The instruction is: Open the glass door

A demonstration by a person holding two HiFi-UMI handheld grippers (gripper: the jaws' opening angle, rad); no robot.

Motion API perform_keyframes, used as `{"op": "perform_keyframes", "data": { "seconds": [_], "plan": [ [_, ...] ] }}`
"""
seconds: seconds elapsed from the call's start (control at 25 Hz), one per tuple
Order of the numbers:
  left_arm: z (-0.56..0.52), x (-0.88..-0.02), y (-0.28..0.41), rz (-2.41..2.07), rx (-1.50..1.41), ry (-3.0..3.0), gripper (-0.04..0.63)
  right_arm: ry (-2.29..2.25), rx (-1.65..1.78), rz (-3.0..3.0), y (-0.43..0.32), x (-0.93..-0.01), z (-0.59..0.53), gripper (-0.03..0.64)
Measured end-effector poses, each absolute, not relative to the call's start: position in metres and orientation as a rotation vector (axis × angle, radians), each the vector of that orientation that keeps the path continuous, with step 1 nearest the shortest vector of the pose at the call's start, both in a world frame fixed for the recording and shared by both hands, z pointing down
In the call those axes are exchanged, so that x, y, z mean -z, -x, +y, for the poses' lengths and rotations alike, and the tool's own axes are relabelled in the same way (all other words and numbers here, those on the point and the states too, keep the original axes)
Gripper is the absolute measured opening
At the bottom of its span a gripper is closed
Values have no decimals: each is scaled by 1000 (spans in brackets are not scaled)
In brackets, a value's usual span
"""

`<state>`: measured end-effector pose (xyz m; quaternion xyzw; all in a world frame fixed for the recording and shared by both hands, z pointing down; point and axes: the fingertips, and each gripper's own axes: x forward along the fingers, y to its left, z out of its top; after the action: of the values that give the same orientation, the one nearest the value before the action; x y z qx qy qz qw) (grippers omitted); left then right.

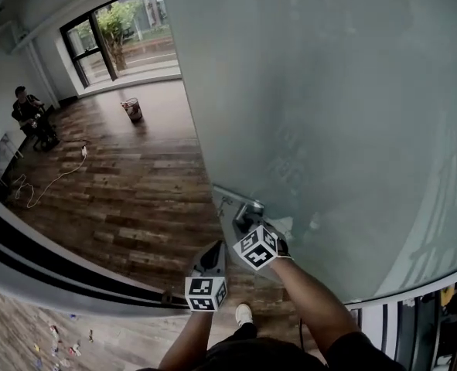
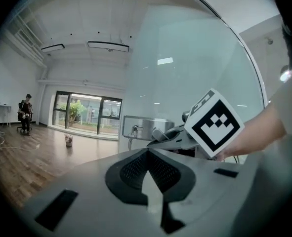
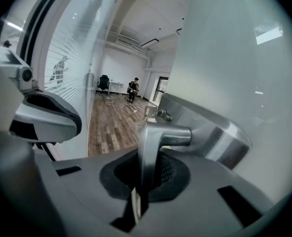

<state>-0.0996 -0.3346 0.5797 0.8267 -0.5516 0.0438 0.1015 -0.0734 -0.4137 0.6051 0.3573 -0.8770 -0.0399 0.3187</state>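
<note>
The right gripper [image 3: 145, 174] clamped the handle [image 3: 160, 137] between its jaws. The left gripper [image 2: 148, 169] seemed shut and empty, the door [image 2: 185, 73] ahead of its jaws

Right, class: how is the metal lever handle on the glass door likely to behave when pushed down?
The handle looks like solid brushed metal, so it is probably stiff under the right gripper. Its smooth finish may let the grip slip. It sits on a large glass door, which is likely heavy and slow to swing.
</note>
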Motion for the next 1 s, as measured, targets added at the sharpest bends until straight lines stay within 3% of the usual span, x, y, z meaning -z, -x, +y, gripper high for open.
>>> {"op": "perform_keyframes", "data": {
  "seconds": [0.56, 1.0],
  "plan": [
    [-431, -522, 51, -1458, -16, -2578, -2, -1087, -47, -2226, -14, -587, -565, 17],
    [-516, -545, 34, -1561, -84, -2510, -2, -1179, -189, -2224, -104, -605, -679, 15]
  ]
}}
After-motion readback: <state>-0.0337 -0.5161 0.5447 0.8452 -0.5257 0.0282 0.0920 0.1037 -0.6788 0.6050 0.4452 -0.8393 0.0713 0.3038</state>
